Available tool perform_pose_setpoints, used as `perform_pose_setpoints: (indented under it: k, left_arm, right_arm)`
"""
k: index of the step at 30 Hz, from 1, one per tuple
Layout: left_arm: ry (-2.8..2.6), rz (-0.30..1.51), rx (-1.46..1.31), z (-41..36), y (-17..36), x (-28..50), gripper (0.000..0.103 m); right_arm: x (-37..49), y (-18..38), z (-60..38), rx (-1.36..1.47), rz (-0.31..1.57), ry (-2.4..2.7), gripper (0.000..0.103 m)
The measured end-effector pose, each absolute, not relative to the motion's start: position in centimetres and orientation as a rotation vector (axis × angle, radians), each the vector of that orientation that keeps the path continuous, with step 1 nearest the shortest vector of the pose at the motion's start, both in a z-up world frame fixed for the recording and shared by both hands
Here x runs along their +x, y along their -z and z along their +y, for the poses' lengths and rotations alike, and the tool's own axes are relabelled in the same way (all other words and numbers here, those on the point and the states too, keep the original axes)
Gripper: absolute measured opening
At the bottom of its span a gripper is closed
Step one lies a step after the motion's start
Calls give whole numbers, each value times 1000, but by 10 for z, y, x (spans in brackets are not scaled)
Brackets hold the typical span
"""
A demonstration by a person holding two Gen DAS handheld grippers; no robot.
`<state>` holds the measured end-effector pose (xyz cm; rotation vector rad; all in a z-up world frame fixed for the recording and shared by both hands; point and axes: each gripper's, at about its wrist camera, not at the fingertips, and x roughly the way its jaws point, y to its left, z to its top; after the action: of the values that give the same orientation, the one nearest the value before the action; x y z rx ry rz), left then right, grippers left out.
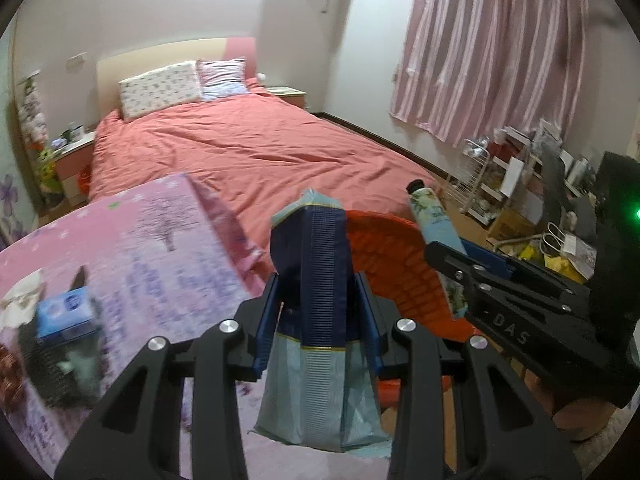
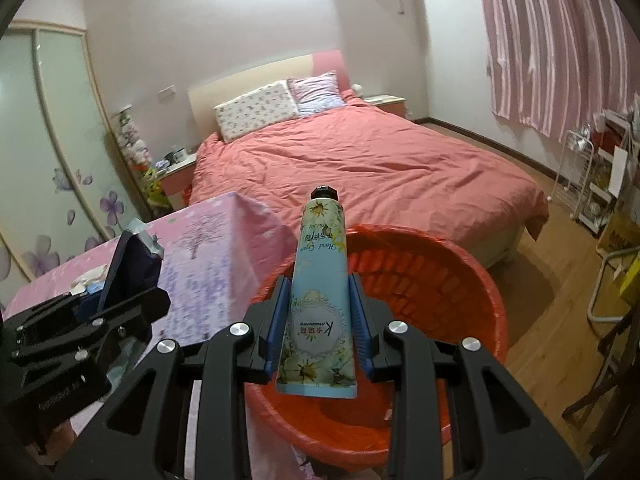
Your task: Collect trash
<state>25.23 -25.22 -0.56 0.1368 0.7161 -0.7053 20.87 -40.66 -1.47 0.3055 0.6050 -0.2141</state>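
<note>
Orange plastic, the basket (image 2: 460, 276) sits directly below and ahead of my right gripper (image 2: 318, 320), whose blue pads are clamped on the hand cream tube (image 2: 320, 280); the tube's long axis runs forward along the fingers, black cap away from me, crimped end toward the camera. I judge the right gripper nearer the drop: the tube hangs over the basket's open mouth. My left gripper (image 1: 318, 320) is clamped on a dark-blue and pale-blue packet (image 1: 316, 300), long axis also forward, with the basket (image 1: 392, 260) just ahead and to its right, the pink-clothed table (image 1: 160, 240) to its left
</note>
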Motion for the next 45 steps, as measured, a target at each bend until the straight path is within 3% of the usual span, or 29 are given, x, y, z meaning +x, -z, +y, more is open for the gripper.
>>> perform_pose_setpoints:
  k: [6, 10, 13, 19, 31, 45]
  left_arm:
    - [740, 753, 164, -288, 25, 263, 37]
    - [721, 784, 186, -303, 41, 272, 48]
    - [700, 805, 192, -302, 51, 278, 56]
    - [630, 808, 186, -270, 52, 281, 61]
    - [393, 747, 158, -133, 26, 265, 70]
    - [-49, 820, 74, 68, 43, 306, 79]
  right_arm:
    - [214, 30, -428, 339, 620, 240, 30]
    - [217, 41, -436, 358, 635, 239, 30]
    - [217, 46, -440, 372, 640, 246, 44]
    - [207, 42, -436, 373, 640, 258, 46]
    - [209, 15, -379, 282, 637, 184, 47]
    - [243, 38, -244, 197, 754, -8, 50]
